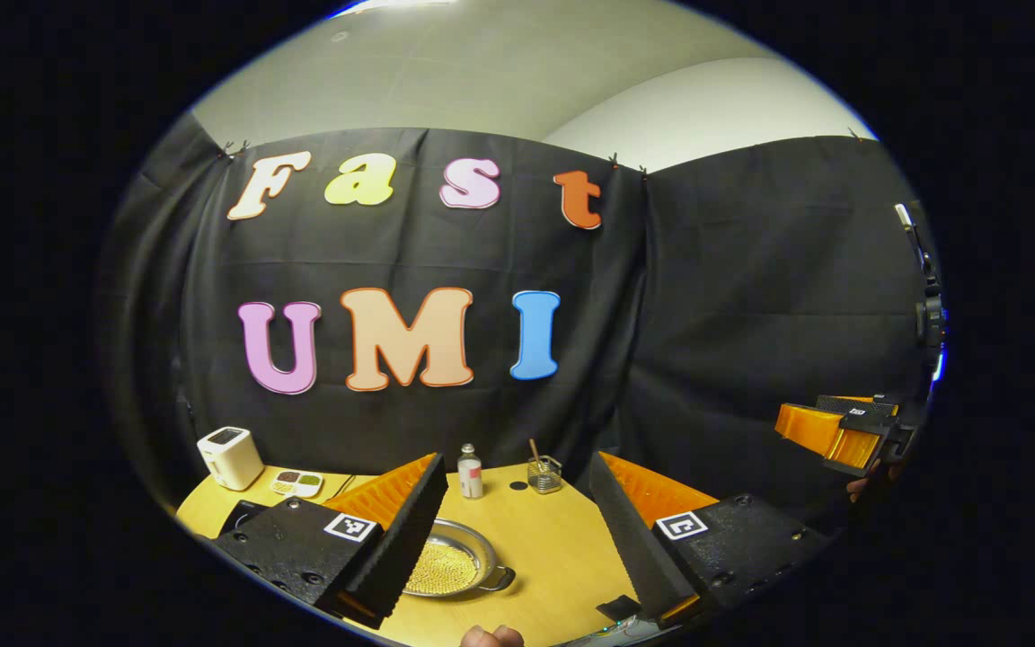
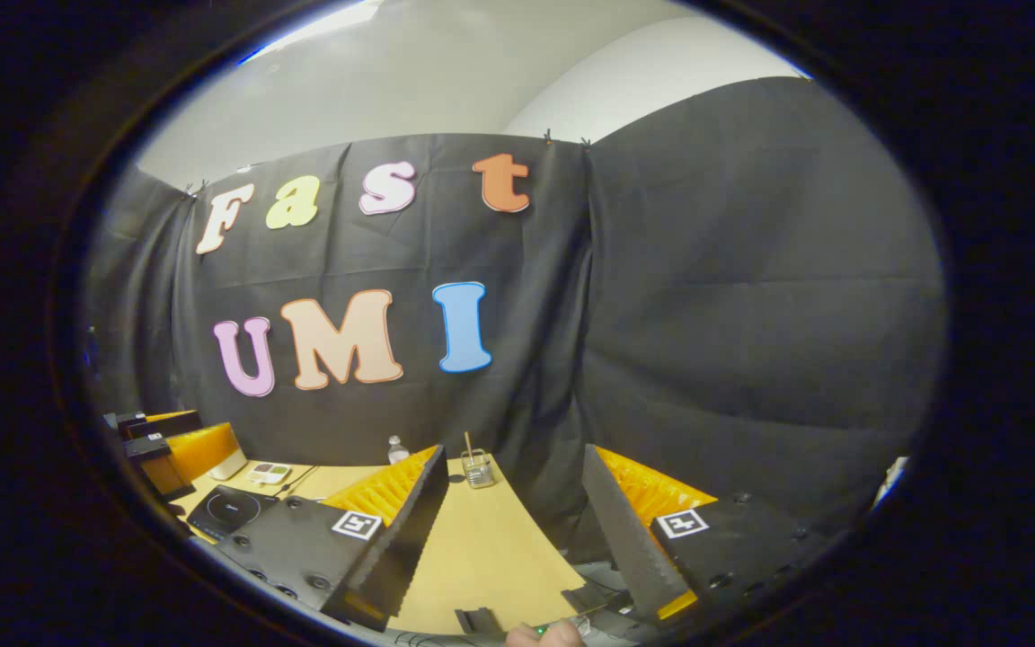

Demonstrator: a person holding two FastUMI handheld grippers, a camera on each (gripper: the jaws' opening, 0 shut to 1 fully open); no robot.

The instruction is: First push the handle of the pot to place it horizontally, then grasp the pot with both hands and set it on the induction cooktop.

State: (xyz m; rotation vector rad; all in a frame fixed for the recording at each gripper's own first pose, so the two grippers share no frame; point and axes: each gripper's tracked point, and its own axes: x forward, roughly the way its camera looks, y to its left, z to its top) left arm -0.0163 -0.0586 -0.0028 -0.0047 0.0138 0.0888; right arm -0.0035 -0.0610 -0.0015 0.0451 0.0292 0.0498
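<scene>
The pot (image 1: 450, 566) is a shallow silver pan with a golden inside, lying on the wooden table (image 1: 553, 548). Its small handle (image 1: 501, 580) points to the right in the left gripper view. My left gripper (image 1: 516, 460) hovers open above the table, and its left finger (image 1: 401, 530) covers the pot's left side. The black induction cooktop (image 2: 225, 509) sits at the table's left end. My right gripper (image 2: 513, 449) is open and holds nothing, over the table's right edge. It also shows as an orange and black shape, the right gripper (image 1: 841, 431), far right and higher up.
At the table's back stand a white appliance (image 1: 230, 456), a small divided dish (image 1: 297, 483), a bottle (image 1: 470, 472) and a glass jar with a stick (image 1: 544, 474). The black cloth wall closes in behind the table. Cables lie at the near edge (image 2: 482, 622).
</scene>
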